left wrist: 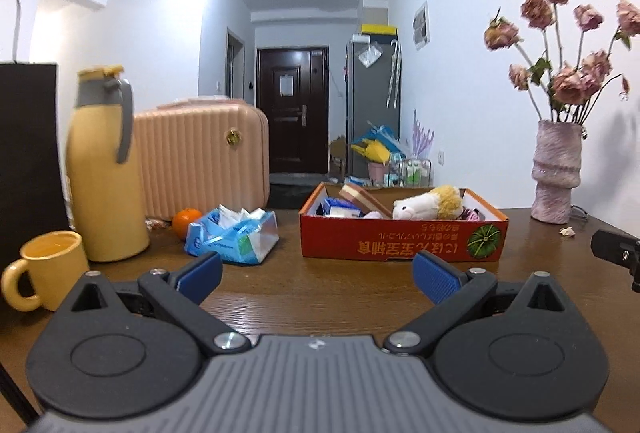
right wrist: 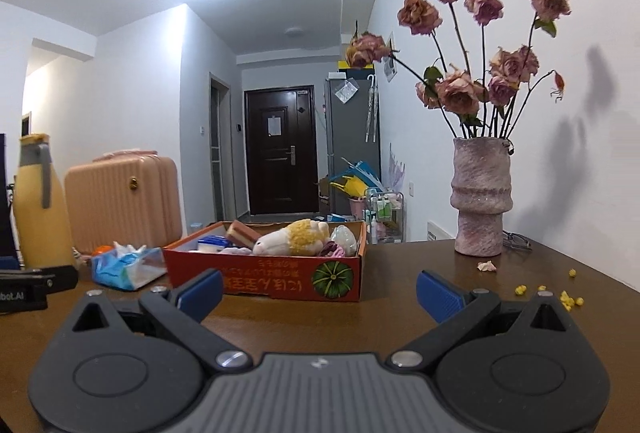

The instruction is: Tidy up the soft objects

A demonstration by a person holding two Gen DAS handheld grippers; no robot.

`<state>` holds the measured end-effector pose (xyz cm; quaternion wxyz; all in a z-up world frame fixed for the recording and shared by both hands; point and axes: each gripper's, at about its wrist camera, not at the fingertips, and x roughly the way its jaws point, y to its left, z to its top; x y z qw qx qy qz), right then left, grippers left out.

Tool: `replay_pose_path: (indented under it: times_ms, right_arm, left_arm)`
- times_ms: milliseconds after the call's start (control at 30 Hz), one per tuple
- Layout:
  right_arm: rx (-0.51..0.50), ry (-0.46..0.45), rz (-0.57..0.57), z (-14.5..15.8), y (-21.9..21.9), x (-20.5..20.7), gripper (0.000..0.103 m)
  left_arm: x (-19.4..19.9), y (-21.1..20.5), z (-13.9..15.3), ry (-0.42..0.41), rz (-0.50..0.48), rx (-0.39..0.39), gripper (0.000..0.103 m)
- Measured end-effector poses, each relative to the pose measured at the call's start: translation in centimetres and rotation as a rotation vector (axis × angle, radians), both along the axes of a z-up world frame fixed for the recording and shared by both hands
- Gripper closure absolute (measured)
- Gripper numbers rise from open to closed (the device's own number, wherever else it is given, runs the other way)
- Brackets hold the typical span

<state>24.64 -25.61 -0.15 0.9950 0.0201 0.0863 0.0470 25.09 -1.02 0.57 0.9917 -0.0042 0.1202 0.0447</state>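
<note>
A red cardboard box [left wrist: 400, 239] stands on the brown table and holds a white and yellow plush toy [left wrist: 426, 204], a striped sponge-like block [left wrist: 362, 199] and other small soft items. It also shows in the right wrist view [right wrist: 276, 279], with the plush toy [right wrist: 294, 239] inside. A blue tissue pack [left wrist: 234, 235] lies left of the box, also seen in the right wrist view [right wrist: 126, 267]. My left gripper [left wrist: 318, 279] is open and empty, a short way in front of the box. My right gripper [right wrist: 320, 293] is open and empty, near the box's front.
A yellow thermos [left wrist: 104, 169], yellow mug [left wrist: 48, 269], orange [left wrist: 186, 219] and pink suitcase [left wrist: 204, 161] stand at the left. A pink vase of dried roses [right wrist: 482, 197] stands at the right by the wall. Petals and yellow crumbs [right wrist: 566, 297] lie near it.
</note>
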Motion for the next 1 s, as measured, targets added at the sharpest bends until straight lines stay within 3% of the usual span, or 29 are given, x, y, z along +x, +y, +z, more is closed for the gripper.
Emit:
replay_pose_path:
  times_ms: [533, 1000]
  right_arm:
    - [-0.022, 0.002, 0.036, 0.7, 0.0, -8.6, 0.0]
    - [-0.04, 0.012, 0.028, 0.8, 0.0, -10.6, 0.0]
  left_arm:
    - [-9.5, -0.1, 0.4, -0.061, -0.026, 0.02, 0.0]
    - [-11.6, -0.5, 0.2, -0.064, -0.063, 0.017, 0.0]
